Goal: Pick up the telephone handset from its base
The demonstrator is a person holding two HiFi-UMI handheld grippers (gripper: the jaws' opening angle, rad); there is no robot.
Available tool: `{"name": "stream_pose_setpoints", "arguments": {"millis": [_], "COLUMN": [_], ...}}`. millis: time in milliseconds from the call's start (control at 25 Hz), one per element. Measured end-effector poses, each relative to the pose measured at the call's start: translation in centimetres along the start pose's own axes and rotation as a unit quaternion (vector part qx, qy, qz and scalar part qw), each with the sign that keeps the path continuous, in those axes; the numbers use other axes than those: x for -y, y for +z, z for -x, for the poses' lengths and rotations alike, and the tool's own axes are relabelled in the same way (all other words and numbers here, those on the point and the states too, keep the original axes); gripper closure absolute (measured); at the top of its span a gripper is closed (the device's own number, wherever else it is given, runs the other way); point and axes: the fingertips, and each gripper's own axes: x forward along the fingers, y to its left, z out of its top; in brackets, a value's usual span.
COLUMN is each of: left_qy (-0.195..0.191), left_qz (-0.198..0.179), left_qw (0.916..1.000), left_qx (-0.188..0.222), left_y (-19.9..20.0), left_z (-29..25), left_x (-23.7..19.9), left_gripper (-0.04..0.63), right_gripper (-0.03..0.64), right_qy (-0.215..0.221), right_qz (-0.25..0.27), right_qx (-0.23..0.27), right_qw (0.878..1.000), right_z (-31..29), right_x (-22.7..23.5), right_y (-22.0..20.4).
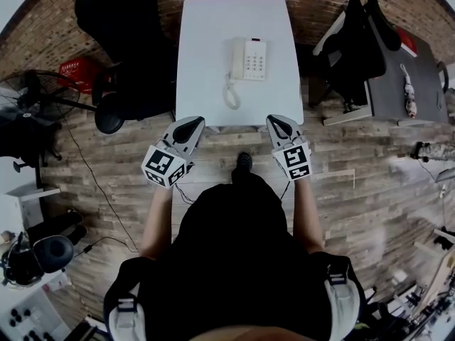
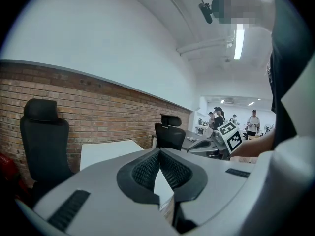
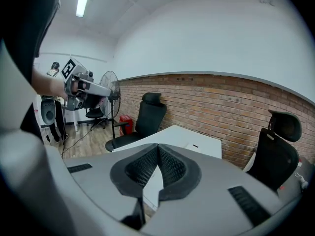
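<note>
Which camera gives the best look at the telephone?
The head view: it shows the whole telephone from above, handset on its base, on the white table. Both gripper views catch the table, but the telephone cannot be made out there.

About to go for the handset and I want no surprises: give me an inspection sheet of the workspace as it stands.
Surface: white table, holding only the telephone.
Job's things: telephone near the table's middle; handset seated on the telephone's left side.
Clutter: nothing seen on the table.
Grippers: left gripper and right gripper both shut, empty, short of the table's near edge.
Cables: coiled cord loops from the telephone toward the near edge; thin cable on the floor at left.
Surroundings: black chair, red crate and fan at left; dark desk at right.
</note>
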Motion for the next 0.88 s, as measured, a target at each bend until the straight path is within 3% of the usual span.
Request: {"name": "stream_pose_setpoints", "arguments": {"millis": [600, 880], "left_qy": [0.03, 0.031], "left_qz": [0.004, 0.007], "left_qw": [0.9995, 0.9995], "left_qx": [0.002, -0.009], "left_y": [1.3, 1.1], "left_z": [-5.3, -6.0], "left_x": [-1.9, -3.1], "left_gripper": [0.577, 0.577], "right_gripper": [0.62, 0.62], "right_qy": [0.038, 0.046], "right_qz": [0.026, 0.023], "right_qx": [-0.002, -0.008], "right_qw": [0.999, 0.999], "right_z": [-4.0, -6.0], "right_x": [5.3, 5.8], "right_y": [0.2, 0.6]}}
